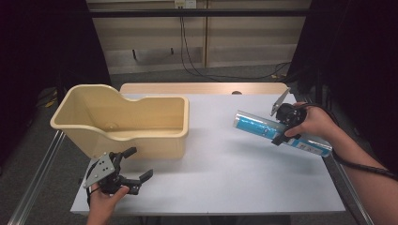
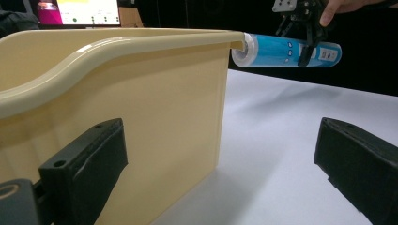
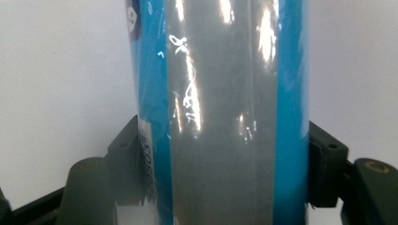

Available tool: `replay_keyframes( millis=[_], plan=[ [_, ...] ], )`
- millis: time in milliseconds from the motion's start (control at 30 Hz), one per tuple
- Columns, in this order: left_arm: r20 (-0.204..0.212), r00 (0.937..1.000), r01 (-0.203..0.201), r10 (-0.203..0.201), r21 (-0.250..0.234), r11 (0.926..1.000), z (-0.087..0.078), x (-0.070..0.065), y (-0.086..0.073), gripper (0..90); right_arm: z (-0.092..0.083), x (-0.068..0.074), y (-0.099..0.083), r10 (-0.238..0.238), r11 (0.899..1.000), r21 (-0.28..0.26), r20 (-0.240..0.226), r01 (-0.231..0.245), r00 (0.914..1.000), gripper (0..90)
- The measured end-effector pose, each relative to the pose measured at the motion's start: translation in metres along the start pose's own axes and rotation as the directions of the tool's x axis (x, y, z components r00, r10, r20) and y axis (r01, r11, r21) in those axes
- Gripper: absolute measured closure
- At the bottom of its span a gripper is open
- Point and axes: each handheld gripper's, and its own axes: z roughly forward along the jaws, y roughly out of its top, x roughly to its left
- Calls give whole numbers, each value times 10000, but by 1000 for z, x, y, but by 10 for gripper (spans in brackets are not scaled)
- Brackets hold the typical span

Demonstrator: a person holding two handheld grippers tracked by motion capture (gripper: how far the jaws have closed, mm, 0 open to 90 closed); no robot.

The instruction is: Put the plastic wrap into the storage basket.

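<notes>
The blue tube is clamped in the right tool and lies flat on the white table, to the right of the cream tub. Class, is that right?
Not quite. The blue tube is clamped in the right tool, but it is lifted clear of the white table, not lying on it; the left gripper view shows the gap beneath it. It is to the right of the cream tub.

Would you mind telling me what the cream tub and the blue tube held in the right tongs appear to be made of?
The cream tub looks like moulded plastic: smooth, semi-gloss, with a rounded rolled rim. The blue tube seems wrapped in glossy clear film, judging by its bright streaky glare; what lies underneath cannot be told.
</notes>
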Motion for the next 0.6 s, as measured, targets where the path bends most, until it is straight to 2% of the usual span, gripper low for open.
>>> replay_keyframes(
  millis=[100, 200, 267, 600],
  plan=[
    [15, 10000, 57, -57, -50, 10000, 0, 0, 0, 27, -5, 0, 7, 42, 10000, -13, -5, -42, 10000, 311],
    [36, 10000, 6, -6, -23, 10000, -1, 0, 0, 27, -10, 0, 14, -117, 9999, -115, -49, 116, 9999, 311],
    [44, 10000, 19, -19, -52, 10000, -1, 0, 0, 27, -14, 2, 18, -24, 10000, -87, -98, 23, 9999, 311],
    [90, 9999, 80, -79, -83, 9999, 0, -1, 0, 27, -30, 4, 38, -365, 9993, -81, -49, 364, 9993, 312]
  ],
)
